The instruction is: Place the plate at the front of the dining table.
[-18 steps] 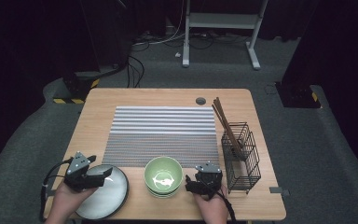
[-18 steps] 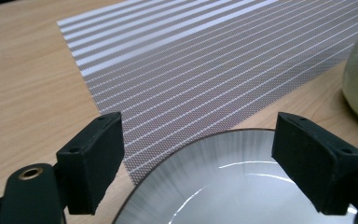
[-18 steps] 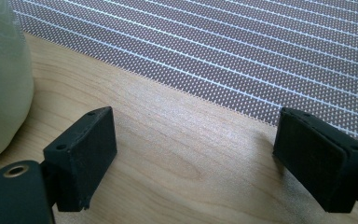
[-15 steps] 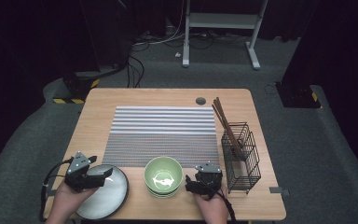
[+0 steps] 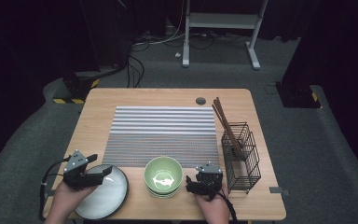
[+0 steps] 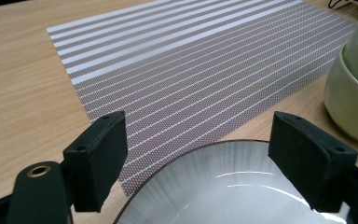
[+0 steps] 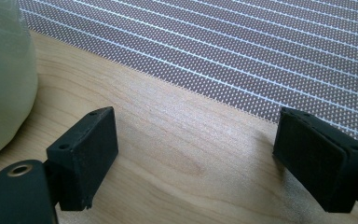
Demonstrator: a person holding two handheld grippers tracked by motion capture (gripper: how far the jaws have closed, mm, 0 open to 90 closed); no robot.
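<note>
Left gripper (image 5: 89,173): fingers apart, over near-left rim of plate (image 5: 103,196), not clamped. Plate: tabletop (image 5: 98,100) front left, just beside striped mat (image 5: 163,133). Green bowls (image 5: 163,175): stacked, front centre, between grippers. Right gripper (image 5: 200,183): fingers apart, empty, low over bare wood just right of bowls. Wire basket (image 5: 242,158): right, holds chopsticks (image 5: 223,121).

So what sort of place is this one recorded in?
Probably a lab or studio set up for recording, not a home: a lone wooden table on grey carpet, dark curtains around it, loose cables and a metal stand on the floor behind. The striped mat and green bowls look staged.
</note>
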